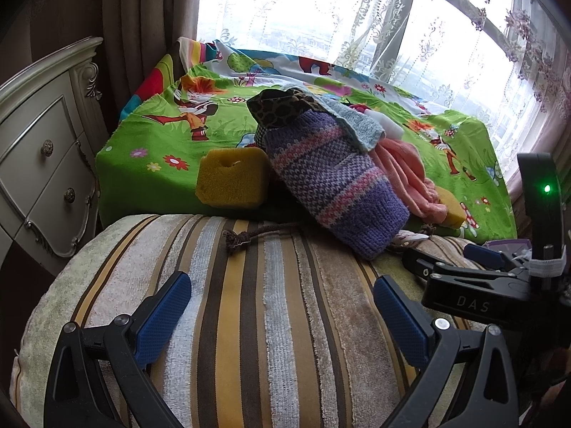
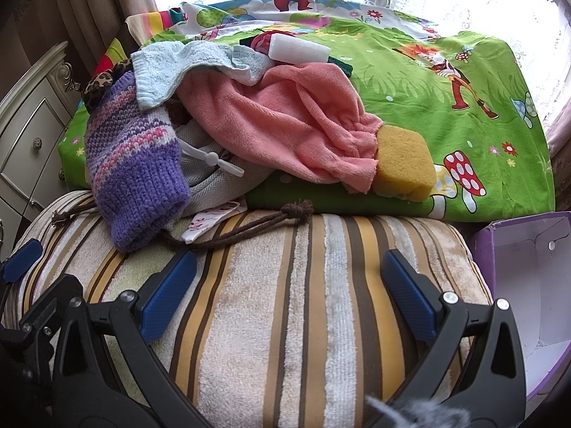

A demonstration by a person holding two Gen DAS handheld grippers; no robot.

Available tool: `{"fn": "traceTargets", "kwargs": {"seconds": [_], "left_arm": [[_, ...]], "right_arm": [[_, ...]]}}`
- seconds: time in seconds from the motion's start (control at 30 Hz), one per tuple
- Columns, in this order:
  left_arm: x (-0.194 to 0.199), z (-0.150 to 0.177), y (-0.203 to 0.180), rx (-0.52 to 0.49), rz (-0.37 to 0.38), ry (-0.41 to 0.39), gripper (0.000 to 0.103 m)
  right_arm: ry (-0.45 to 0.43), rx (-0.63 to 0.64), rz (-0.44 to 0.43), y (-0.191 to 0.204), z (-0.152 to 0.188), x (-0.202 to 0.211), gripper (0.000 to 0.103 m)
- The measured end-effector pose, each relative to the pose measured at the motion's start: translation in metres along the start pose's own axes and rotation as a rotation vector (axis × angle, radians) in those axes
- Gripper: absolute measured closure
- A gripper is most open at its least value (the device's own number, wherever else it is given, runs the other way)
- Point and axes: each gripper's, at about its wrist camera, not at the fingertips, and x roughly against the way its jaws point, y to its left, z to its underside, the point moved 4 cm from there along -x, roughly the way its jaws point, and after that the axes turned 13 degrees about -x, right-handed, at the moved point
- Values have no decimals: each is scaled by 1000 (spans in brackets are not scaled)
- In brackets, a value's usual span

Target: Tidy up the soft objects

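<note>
Across the lower half of both wrist views lies a striped cushion (image 1: 271,306), its brown, yellow and cream bands running from the bottom of the frame up toward the window. The left gripper (image 1: 282,306) hangs over it with its blue-padded fingers (image 1: 162,315) spread wide and nothing between them; the right gripper (image 2: 289,294) is likewise wide apart and empty above the same cushion. Beyond the cushion's far edge, a heap of soft things sits on a bright green cartoon-print sheet (image 1: 157,164). A purple knitted sleeve (image 1: 332,182) with pink and white bands is the nearest piece: its long axis slants from the upper centre of the left view down toward the lower right, and its ribbed end overhangs the cushion. In the right view the same piece sits at the left of the frame, ribbed end pointing down. A pink fleece cloth (image 2: 285,125) is bunched beside it, spreading toward the right of the right view, where it overlaps a yellow sponge (image 2: 405,167). A second yellow sponge (image 1: 232,176) stands just left of the knit in the left view. A pale blue towel (image 2: 171,67) drapes over the top of the heap, with a white foam block (image 2: 299,51) behind it. A brown knotted cord (image 2: 271,219) trails across the cushion's far edge. A purple cardboard box (image 2: 528,285) stands open at the right edge of the right view, just beside the cushion.
</note>
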Motion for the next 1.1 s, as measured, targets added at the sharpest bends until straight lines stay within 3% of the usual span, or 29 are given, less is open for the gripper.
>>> {"fn": "traceTargets", "kwargs": {"seconds": [0.07, 0.3, 0.47, 0.6, 0.73, 0.83, 0.9, 1.1], "left_arm": [[3, -2, 5, 26, 27, -10, 0], [21, -27, 14, 23, 18, -82, 0], [33, -68, 16, -41, 23, -167, 1], [26, -110, 18, -104, 35, -193, 8], [3, -154, 17, -189, 46, -156, 19], [-27, -184, 13, -260, 32, -74, 23], [-48, -201, 12, -269, 82, -26, 24], [-109, -229, 16, -52, 277, 142, 29]], "right_arm": [[-2, 0, 1, 0, 1, 0, 0], [-5, 6, 18, 2, 1, -3, 0], [26, 14, 13, 1, -2, -4, 0], [72, 19, -8, -2, -8, -5, 0], [78, -5, -71, -10, -23, 6, 0], [35, -1, -95, -16, -44, 19, 0], [13, 4, -105, -21, -62, 25, 0], [-48, -8, -155, -36, -115, 26, 0]]}}
